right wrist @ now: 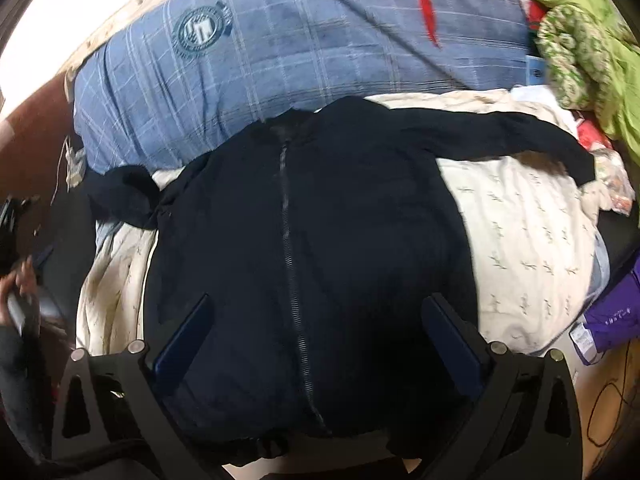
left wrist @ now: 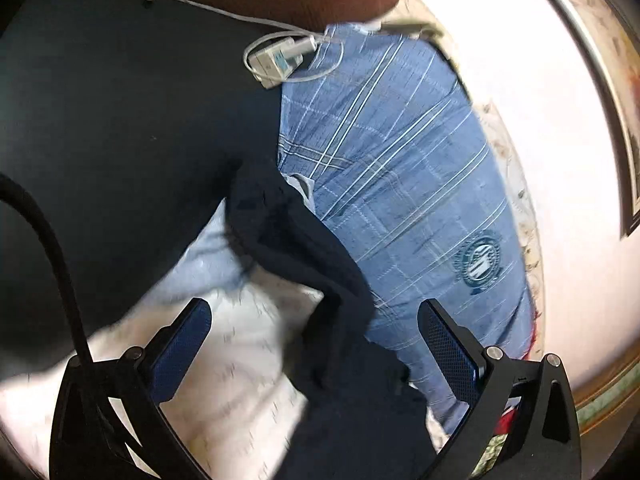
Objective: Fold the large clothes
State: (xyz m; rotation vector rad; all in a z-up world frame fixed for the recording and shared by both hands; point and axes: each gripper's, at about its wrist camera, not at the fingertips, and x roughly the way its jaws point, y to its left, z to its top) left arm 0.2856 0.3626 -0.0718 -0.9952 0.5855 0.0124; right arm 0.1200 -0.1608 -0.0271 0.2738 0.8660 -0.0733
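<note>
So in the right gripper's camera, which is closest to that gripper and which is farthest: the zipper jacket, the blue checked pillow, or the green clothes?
1. The dark zip-up jacket: nearest, lying flat directly under the open right gripper.
2. The blue checked pillow: farther, straight ahead beyond the jacket's collar.
3. The green clothes: farthest, in the far right corner.

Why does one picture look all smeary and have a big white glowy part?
Left wrist view: the white sheet near the left tongs is motion-smeared, and the wall is washed out by glare. Right wrist view: the dark jacket is sharper, though the fisheye bends the edges and blurs the green cloth.
</note>
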